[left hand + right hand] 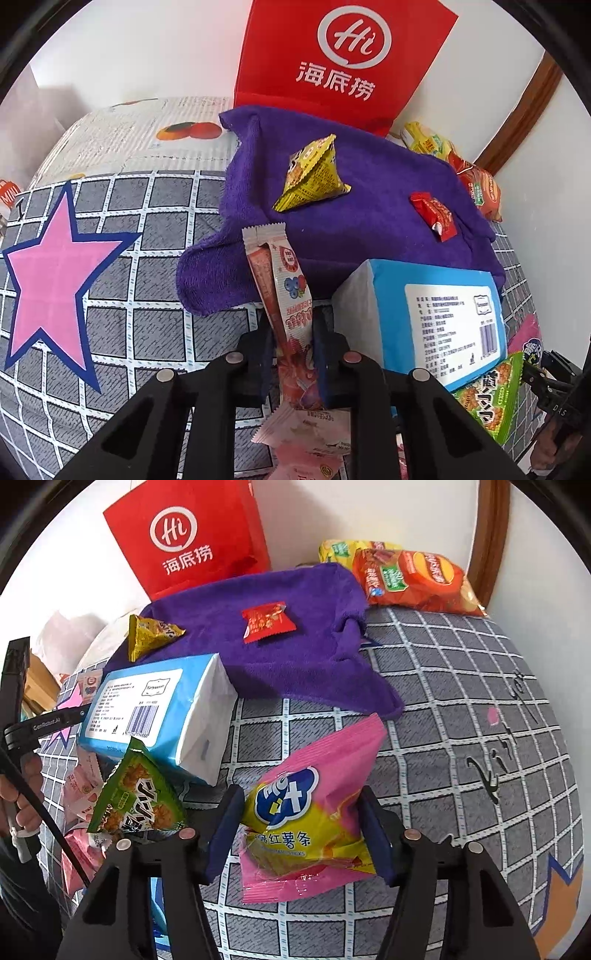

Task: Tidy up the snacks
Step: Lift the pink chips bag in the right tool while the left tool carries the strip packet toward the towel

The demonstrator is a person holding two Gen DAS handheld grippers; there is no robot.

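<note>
1. The left tongs (pixel 293 363) are clenched on a long pink-and-silver foil stick sachet with berry print (pixel 284 295), which stands upright between the pads and points toward 12 o'clock. The grip sits low on its body. The sachet looks light, thin and slick, and likely to bend above the pads, so a hold near its middle would probably steady it best.

2. The right tongs (pixel 301 834) grasp a puffy pink-and-yellow plastic snack bag with a blue cloud logo (pixel 310 819). The pads press its two side edges and the bag hangs tilted above the bed. It appears air-filled, soft and slippery, with contents that could be crushed. A light squeeze across the seams seems the safer hold.

3. At 9 o'clock of the pink bag, a green crinkled snack packet (pixel 136 794) leans against a blue-and-white soft tissue pack (pixel 155 705). More pale pink sachets (pixel 306 432) lie beneath the left tongs.

4. At 12 o'clock lies a rumpled purple terry towel (pixel 369 221) carrying a yellow pyramid-shaped foil packet (pixel 314 173) and a small red wrapped sweet (pixel 434 216).

5. Behind the towel stands a red paper carrier bag with a white logo (pixel 340 62). At 1 o'clock of the right wrist view sit an orange crisp bag (pixel 413 579) and a yellow crisp bag (pixel 340 550), against a white wall.

6. All of it rests on a bed with a grey grid-patterned sheet (pixel 461 701) bearing a pink star (pixel 51 273).
</note>
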